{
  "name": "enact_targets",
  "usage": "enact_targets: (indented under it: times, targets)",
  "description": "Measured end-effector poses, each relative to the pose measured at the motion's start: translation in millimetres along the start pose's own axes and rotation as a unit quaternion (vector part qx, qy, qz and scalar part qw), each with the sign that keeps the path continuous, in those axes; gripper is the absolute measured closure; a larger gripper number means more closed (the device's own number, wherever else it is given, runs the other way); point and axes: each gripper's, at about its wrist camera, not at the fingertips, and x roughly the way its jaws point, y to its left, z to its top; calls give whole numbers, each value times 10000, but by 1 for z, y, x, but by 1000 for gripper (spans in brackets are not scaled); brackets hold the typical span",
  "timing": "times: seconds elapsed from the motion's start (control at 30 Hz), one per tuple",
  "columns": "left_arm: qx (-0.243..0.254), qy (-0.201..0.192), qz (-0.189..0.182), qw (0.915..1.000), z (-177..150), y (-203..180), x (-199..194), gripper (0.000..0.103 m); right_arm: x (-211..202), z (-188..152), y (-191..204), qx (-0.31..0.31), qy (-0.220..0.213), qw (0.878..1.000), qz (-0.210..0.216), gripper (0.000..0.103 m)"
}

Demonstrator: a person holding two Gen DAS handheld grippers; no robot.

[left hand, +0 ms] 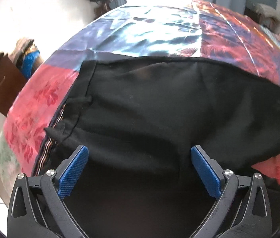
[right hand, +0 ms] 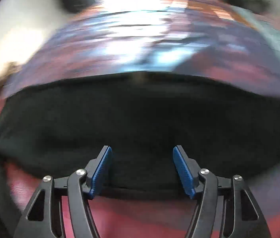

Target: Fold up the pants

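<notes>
Bedroom setting: a bed covered by a glossy patchwork bedspread (left hand: 149, 29) in red, blue and purple, with bright window light beyond and a brown box (left hand: 1, 87) on the floor at the left. Black pants (left hand: 159, 103) lie spread across the near part of the bedspread, the waistband with a belt loop (left hand: 55, 131) toward the left edge in the left wrist view. Left gripper (left hand: 140, 158) hovers over the dark cloth with its blue pads (left hand: 74, 170) set wide apart, nothing between them. Right gripper (right hand: 141, 156), seen in a motion-blurred view, likewise has its fingers spread, straddling the near edge of the pants (right hand: 140, 119), with pink bedspread (right hand: 140, 218) showing below that edge; whether the pads touch the cloth cannot be told.

Judged risks: closing on the near edge may catch only the top layer, so the layers separate on lifting and the fold skews. The slippery-looking bedspread may be pinched together with the cloth, or let the pants slide. Uneven lifting by the two grippers would wrinkle the fold line.
</notes>
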Motion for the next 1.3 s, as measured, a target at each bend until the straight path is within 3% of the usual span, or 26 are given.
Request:
enact_targets:
  times: [0.07,0.17,0.27,0.4,0.47,0.53,0.6,0.73,0.87,0.93,1.0,1.1,1.17,1.3]
  targets:
    - [121,-29,142,9998,-3,-6,-12,1,-17,-4,-21,168,-94,9997,-138,38]
    - [295,-198,-2,9994,-21,-18,-33,1,-47,-26,-6,91,-232,9996,-126,38]
    - [515,-65,-257,9983,-50,-34,-43,1,-77,-75,40,-128,-293,9987,392,37]
    - [990,262,-256,9944,-98,-63,-40,0,-104,-157,115,-423,-252,9911,1237,29]
    - [971,183,-228,9948,-108,-65,-40,0,-100,-188,135,-476,-23,9883,1446,28]
    - [945,163,-245,9951,-106,-64,-44,1,-87,-209,140,-590,244,9893,1310,27]
    - [998,156,-212,9947,-92,-63,-48,1,-92,-216,130,-798,106,9907,1093,27]
    - [723,-386,-45,9966,-42,-61,-58,1,-102,-183,76,-351,31,9975,612,28]
    - [66,-603,47,9981,27,-66,-40,1,-107,-109,7,185,-383,9981,440,21]
    - [-52,-592,307,9978,51,-71,-14,1,-100,-71,-40,583,-539,9962,371,16]
    - [-69,-489,513,9975,56,-74,13,1,-82,-36,-102,1207,-515,9908,319,15]
    - [202,4,539,9983,39,-74,66,1,-55,6,-178,1807,-284,9830,-122,14]
    - [-93,-439,159,9989,24,-63,63,0,-38,25,-214,1995,-125,9792,-345,14]
    - [-179,-414,-29,9990,22,-57,65,0,3,59,-249,1965,369,9789,-424,14]
